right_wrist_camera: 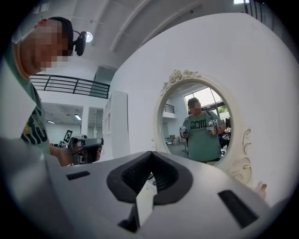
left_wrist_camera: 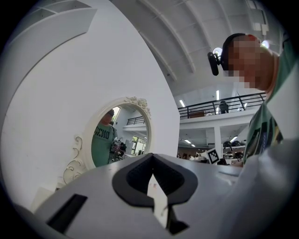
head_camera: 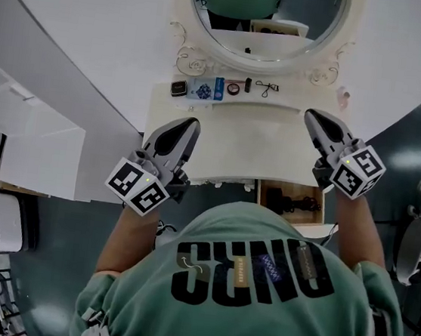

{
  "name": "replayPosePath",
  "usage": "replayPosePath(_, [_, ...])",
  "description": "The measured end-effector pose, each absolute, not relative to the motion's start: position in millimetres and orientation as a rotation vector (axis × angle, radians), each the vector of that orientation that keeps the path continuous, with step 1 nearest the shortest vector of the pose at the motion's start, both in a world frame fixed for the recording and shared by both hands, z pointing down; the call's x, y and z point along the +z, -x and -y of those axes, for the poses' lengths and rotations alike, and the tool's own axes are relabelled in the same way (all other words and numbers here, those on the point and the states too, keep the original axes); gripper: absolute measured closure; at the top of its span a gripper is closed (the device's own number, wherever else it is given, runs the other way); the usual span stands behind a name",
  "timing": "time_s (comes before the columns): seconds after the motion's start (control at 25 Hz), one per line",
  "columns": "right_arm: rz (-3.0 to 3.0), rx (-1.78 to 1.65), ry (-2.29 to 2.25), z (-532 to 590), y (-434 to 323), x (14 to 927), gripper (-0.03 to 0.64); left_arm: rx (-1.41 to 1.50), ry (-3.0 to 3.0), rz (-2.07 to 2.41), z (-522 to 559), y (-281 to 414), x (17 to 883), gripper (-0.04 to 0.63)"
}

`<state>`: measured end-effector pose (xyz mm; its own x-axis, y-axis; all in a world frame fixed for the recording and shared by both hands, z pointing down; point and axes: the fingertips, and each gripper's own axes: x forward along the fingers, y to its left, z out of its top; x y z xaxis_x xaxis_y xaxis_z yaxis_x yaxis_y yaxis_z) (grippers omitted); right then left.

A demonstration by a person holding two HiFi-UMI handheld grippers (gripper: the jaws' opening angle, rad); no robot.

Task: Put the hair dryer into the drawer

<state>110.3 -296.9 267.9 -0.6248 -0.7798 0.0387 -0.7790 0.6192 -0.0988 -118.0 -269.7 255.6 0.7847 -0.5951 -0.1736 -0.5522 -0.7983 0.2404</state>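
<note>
Closest to the lens, the person's green shirt [head_camera: 255, 298] fills the lower part of the head view, and both forearms reach forward past it. Each hand holds its tool raised over the white bench [head_camera: 252, 142], pointing roughly level toward the wall.

On the left gripper [head_camera: 193, 122] the jaws are together. Its own view shows the dark pads meeting at a point with nothing between them. The right gripper [head_camera: 311, 115] likewise has its jaws closed on nothing.

Ahead of both pairs of jaws hangs an oval mirror [head_camera: 264, 14] in an ornate white frame, showing the person's reflection. Below it, just beyond the jaw tips, a narrow shelf [head_camera: 302, 100] carries small items, among them a blue packet [head_camera: 205, 89].

The drawer [head_camera: 267, 193] stands pulled out from under the bench edge. It is behind and below the right jaws, on the person's side. Inside it lies the black hair dryer [head_camera: 291, 204], well apart from either pair of jaws and nearer to the right ones. In the right gripper view, the left gripper shows off to the left of the jaws, at about the same height.
</note>
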Motion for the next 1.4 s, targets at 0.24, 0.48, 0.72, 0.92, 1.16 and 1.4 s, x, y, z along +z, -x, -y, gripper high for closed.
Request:
replayPosePath(0.24, [-2.874,-0.125,1.335,294.8,-102.6,270.0,0.623,-0.345,-2.797,0.908,272.3,115.9,257.8,0.597])
replayPosePath(0.48, [-2.876,-0.132,1.328,295.4,-101.1,271.8,0.623,-0.337,-2.799,0.904,271.4,115.2,258.9,0.597])
replayPosePath(0.72, [-2.893,-0.101,1.326,293.0,-98.4,271.5,0.623,-0.339,-2.799,0.904,268.9,116.4,255.9,0.597])
replayPosePath(0.92, [-2.909,-0.092,1.331,291.6,-96.6,271.7,0.624,-0.332,-2.797,0.905,266.6,115.8,257.1,0.597])
replayPosePath(1.16, [-2.921,-0.087,1.328,287.5,-95.4,272.8,0.624,-0.334,-2.796,0.907,262.6,116.9,257.2,0.597])
replayPosePath(1.4, [-2.924,-0.087,1.324,283.2,-94.5,274.3,0.624,-0.338,-2.794,0.909,257.3,118.0,257.9,0.597])
